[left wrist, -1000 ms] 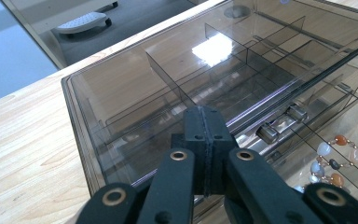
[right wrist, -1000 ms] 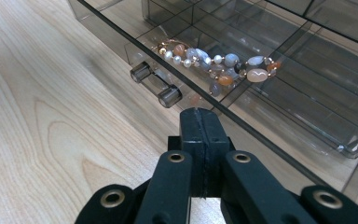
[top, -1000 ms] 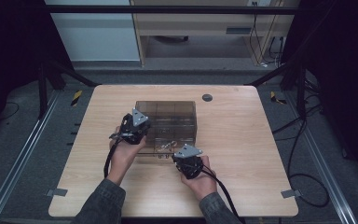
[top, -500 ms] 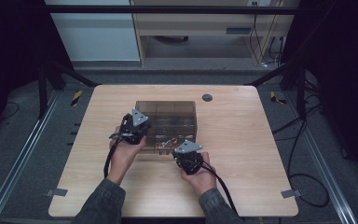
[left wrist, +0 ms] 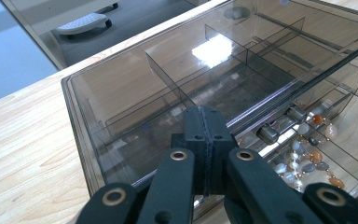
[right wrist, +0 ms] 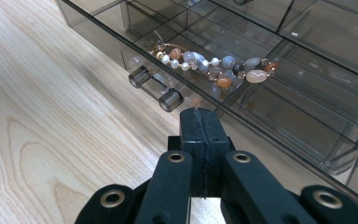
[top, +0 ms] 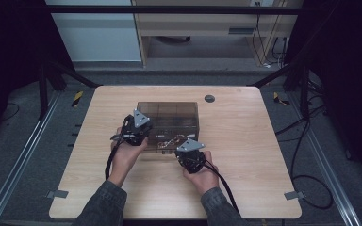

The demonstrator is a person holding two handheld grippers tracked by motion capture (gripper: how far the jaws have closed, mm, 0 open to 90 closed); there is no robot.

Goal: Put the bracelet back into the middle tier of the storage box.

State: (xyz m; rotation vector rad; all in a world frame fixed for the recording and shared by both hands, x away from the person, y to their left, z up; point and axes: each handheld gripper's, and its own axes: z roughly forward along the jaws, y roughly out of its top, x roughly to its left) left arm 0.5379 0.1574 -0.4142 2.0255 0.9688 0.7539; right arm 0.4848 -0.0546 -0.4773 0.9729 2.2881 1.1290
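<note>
Smoked clear plastic box (top: 169, 120) sits mid-tabletop (top: 245, 155), slightly left of centre. Its lower drawer (right wrist: 279, 126) is pulled out toward the near edge, with a beaded bracelet (right wrist: 214, 67) lying in one front compartment.

Left claw (left wrist: 204, 140): jaws pressed together, nothing between them, tip right at the box's near-left top edge; contact can't be confirmed. Looks like it's there to brace the box.

Right claw (right wrist: 200, 140): also closed and empty, tip just short of the drawer's front wall, right of the two small knobs (right wrist: 158, 88).

Handling, my read:
- Box is thin-walled rigid plastic, light, so it probably skates on the wood if the drawer is pushed without a brace. Keep the left claw on the casing.
- Surfaces are glossy and slick, so pinching a flat wall will likely slip. The knobs are the only real grip features, but small and round, so a pinch has to be square on one of them.
- With closed jaws, a flat push on the drawer front near the knobs is safer than a grab. An off-centre push likely cocks the drawer in its slot.
- Dividers and front wall look brittle. No hard jabs.
- Bracelet is loose, limp and light, with smooth beads. It shifts if the drawer is jolted. If it has to be picked, pinch across the strand, not a single bead.
</note>
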